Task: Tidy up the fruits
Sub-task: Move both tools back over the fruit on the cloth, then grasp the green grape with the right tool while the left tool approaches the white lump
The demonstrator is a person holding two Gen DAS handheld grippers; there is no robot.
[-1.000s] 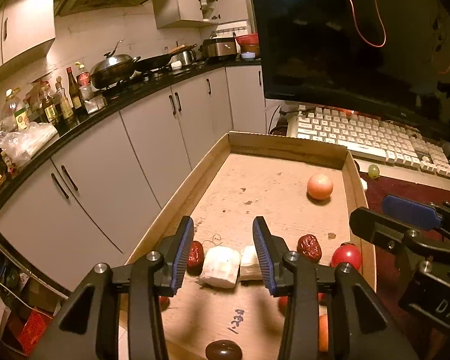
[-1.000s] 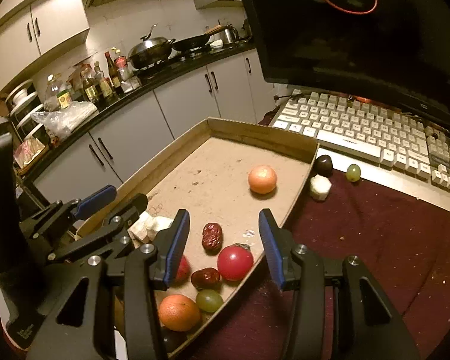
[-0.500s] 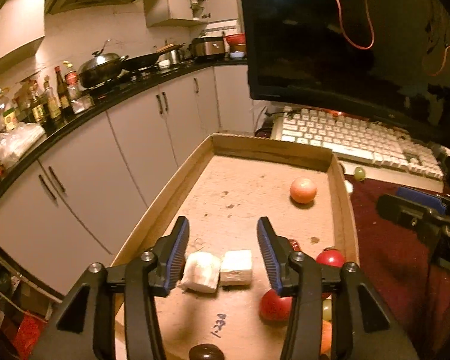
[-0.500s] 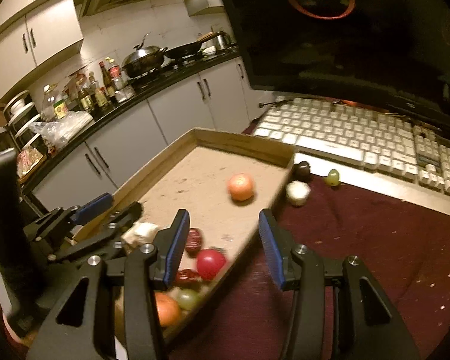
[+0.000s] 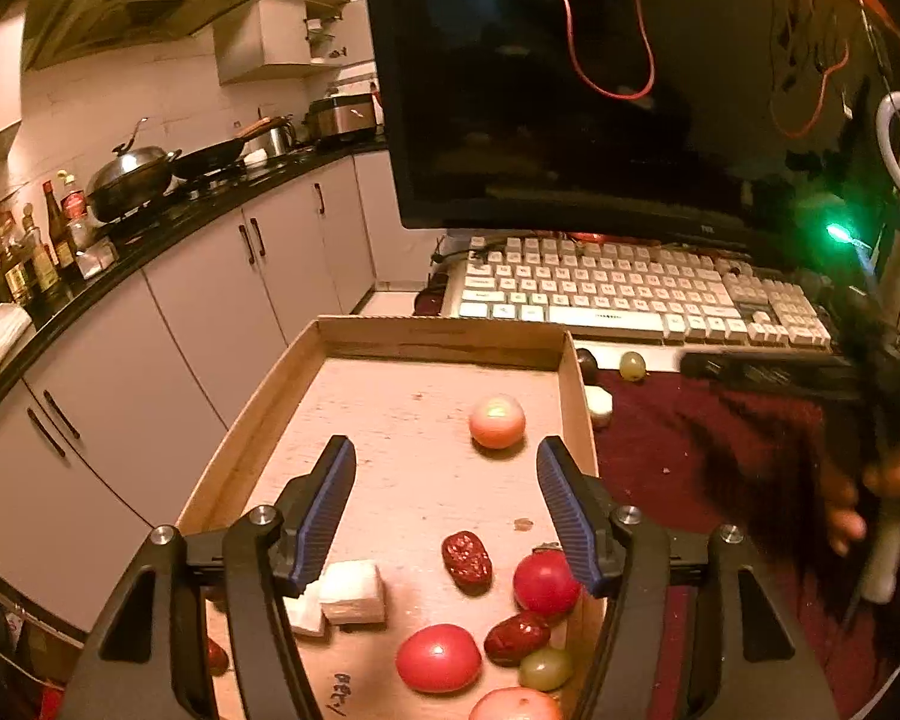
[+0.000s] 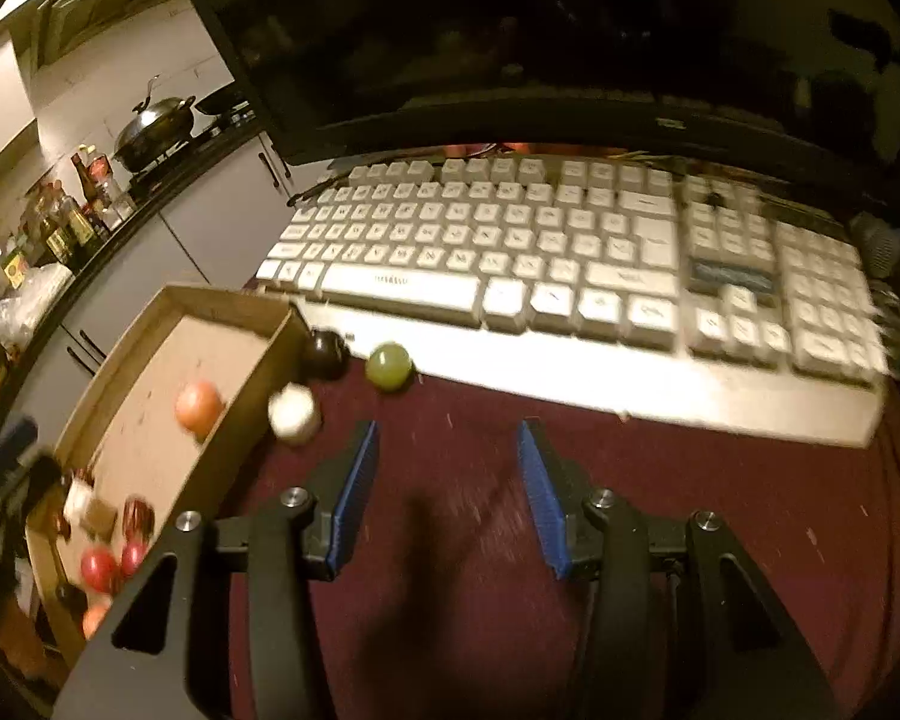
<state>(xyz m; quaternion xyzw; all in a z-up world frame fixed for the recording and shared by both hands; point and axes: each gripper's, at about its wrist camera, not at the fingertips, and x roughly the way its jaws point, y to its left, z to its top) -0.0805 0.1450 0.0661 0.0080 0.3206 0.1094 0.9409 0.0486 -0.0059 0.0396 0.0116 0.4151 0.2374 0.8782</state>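
Fruit lies in the cardboard tray (image 5: 570, 396) under the left gripper (image 5: 444, 504), whose empty jaws are opening above a red date (image 5: 467, 561). Right gripper (image 6: 447, 495) hangs part-open, empty, over maroon cloth (image 6: 660, 480); green grape (image 6: 389, 366) lies ahead-left.

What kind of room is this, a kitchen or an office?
Probably a home kitchen with a desk squeezed in: a wok sits on the stove by sauce bottles, while a keyboard and monitor stand nearby.
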